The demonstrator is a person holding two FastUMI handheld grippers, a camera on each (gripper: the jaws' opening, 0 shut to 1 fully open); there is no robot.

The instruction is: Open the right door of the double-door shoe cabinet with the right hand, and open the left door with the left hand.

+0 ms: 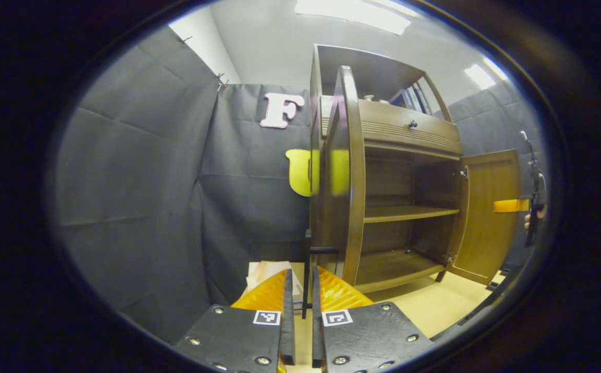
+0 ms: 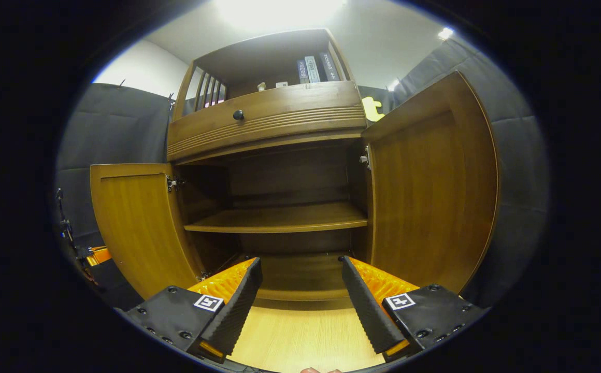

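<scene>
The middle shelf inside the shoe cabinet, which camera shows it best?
The right gripper view: it faces the open cabinet head-on, so the middle shelf shows across its full width between both open doors. The left gripper view catches the shelf at an angle, partly behind the left door.

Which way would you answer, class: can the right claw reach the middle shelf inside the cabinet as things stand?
Probably yes. Both doors, left door and right door, stand swung wide, and the right claw faces the middle shelf with its fingers apart and nothing between them and it.
</scene>
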